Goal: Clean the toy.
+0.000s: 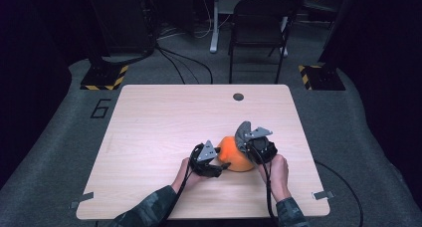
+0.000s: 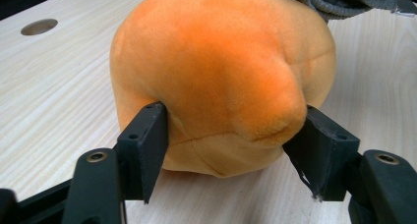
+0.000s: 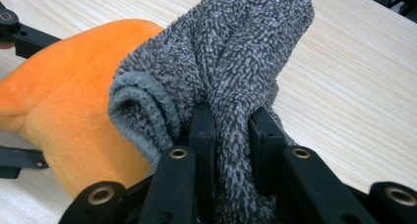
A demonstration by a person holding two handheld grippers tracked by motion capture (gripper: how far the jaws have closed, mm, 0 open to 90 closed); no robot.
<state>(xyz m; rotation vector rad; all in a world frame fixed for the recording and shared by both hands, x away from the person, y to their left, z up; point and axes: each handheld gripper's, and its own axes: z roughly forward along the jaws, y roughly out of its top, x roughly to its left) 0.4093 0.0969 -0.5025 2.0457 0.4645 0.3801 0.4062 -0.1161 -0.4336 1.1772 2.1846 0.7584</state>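
So there was this orange plush toy [image 1: 234,155] sitting on the wooden table [image 1: 159,122], toward the near edge and a bit right of the middle, and the person had a gripper on each side of it. The left gripper [image 2: 231,150] came at it low from the left, with its two black jaws spread roughly halfway and the lower bulge of the toy sitting right between them. In the left gripper view the left-hand jaw was up against the plush and the right-hand one was at the tip of the bulge, but honestly I couldn't tell if they were really squeezing it or just touching the fuzz. The right gripper [image 3: 231,126] was a different story: its jaws were pulled in tight on a bunched-up grey towel [image 3: 231,57], the terry kind with a stitched hem, and the cloth stuck up out of the jaws in a thick fold. That towel was pressed right against the right side of the toy, and from above you could see the grey cloth [image 1: 244,132] standing over the top right of the orange lump. Both hands [image 1: 191,170] were down near the table edge, cables trailing back toward the person. Farther back, a round hole [image 1: 238,96] sat in the tabletop, and a dark chair [image 1: 259,28] stood on the floor beyond the table.
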